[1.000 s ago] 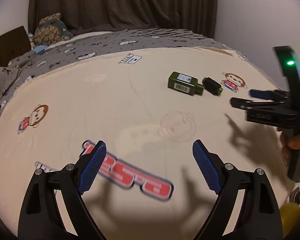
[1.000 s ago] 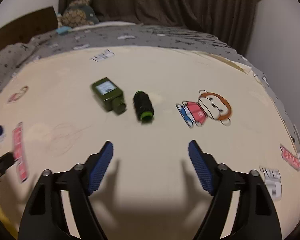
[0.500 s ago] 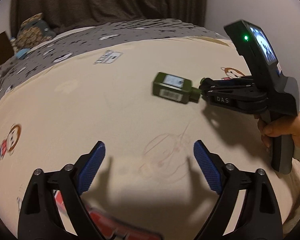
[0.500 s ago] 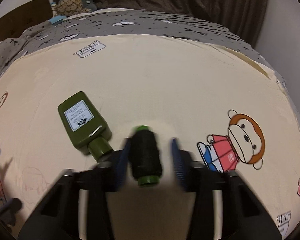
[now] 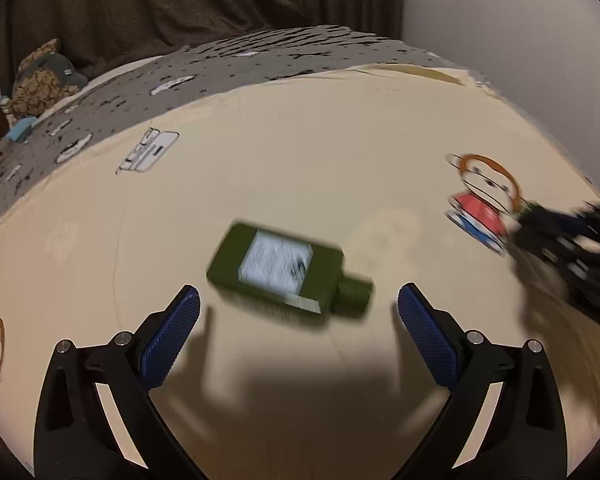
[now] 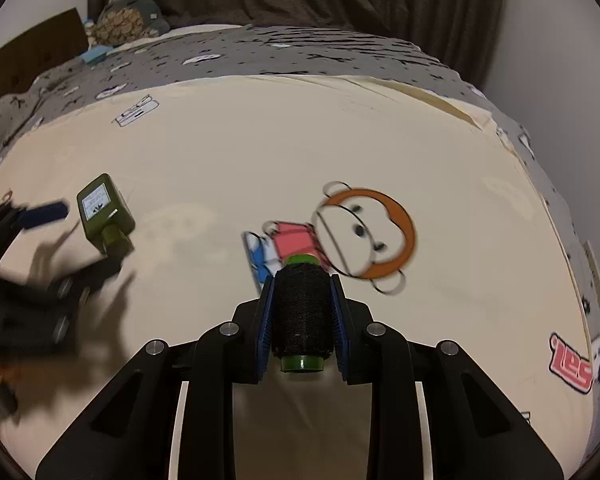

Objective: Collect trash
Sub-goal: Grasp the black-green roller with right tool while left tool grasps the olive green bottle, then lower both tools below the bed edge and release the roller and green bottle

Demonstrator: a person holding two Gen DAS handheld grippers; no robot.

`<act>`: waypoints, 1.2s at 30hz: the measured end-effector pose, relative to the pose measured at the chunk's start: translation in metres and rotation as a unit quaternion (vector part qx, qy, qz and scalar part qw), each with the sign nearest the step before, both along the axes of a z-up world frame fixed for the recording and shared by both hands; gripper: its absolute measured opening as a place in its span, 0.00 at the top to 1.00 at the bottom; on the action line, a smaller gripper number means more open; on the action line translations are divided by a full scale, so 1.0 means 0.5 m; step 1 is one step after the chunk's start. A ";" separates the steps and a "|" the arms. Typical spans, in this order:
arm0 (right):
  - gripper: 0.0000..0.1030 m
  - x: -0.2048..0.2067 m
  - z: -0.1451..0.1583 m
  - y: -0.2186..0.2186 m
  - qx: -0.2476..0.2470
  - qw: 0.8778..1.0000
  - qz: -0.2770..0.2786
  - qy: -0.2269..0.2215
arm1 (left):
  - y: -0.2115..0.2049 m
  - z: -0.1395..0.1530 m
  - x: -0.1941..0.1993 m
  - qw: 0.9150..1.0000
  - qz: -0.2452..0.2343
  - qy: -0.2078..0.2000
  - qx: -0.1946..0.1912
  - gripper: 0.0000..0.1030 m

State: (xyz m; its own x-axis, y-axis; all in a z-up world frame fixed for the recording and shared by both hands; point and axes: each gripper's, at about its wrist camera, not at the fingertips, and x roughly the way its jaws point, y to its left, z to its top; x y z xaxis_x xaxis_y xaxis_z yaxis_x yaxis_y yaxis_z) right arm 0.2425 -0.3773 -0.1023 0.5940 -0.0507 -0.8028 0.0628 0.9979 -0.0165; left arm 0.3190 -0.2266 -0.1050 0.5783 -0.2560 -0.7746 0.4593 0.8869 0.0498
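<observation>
Motion blur smears the green bottle's (image 5: 278, 270) label past reading, and the right gripper (image 5: 572, 248) is a dark streak cut by the frame edge.

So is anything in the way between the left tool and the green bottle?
No, nothing visible. The left tool is open, and only bare cream bedsheet lies between it and the green bottle.

Cream sheet (image 5: 300, 184) w/ monkey print (image 6: 364, 236), grey blanket (image 6: 300, 56), stuffed toy (image 6: 130, 14), dk curtain (image 5: 204, 0).
</observation>
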 end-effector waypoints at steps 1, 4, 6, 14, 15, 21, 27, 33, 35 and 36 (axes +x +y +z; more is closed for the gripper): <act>0.74 -0.005 0.000 -0.009 0.004 1.000 -0.002 0.000 | -0.003 -0.002 0.012 1.000 0.004 0.005 -0.002 0.09; 0.74 -0.016 0.002 -0.025 0.010 1.000 -0.004 -0.002 | -0.010 -0.017 0.044 0.999 0.014 0.033 -0.014 0.09; 0.74 -0.022 0.006 -0.029 0.011 1.000 -0.004 -0.004 | -0.010 -0.024 0.050 0.999 0.015 0.044 -0.020 0.16; 0.74 -0.067 0.030 -0.011 0.018 1.000 0.003 -0.019 | 0.030 0.002 0.005 0.999 0.021 0.037 -0.018 0.21; 0.74 -0.077 0.037 -0.004 0.018 1.000 0.006 -0.022 | 0.040 0.011 -0.011 0.999 0.019 0.032 -0.016 0.21; 0.74 -0.139 0.081 0.034 0.025 0.999 0.013 -0.042 | 0.105 0.074 -0.129 1.000 0.014 -0.010 -0.006 0.21; 0.74 -0.226 0.126 0.093 0.029 0.997 0.034 -0.059 | 0.170 0.126 -0.248 0.999 0.020 -0.047 -0.002 0.21; 0.74 -0.338 0.144 0.159 0.037 0.994 0.066 -0.079 | 0.242 0.155 -0.382 0.997 0.026 -0.073 -0.023 0.21; 0.74 -0.383 0.142 0.184 0.036 0.992 0.076 -0.089 | 0.266 0.154 -0.426 0.996 0.029 -0.080 -0.033 0.21; 0.74 -0.400 0.140 0.193 0.034 0.992 0.079 -0.094 | 0.279 0.152 -0.449 0.995 0.033 -0.082 -0.041 0.21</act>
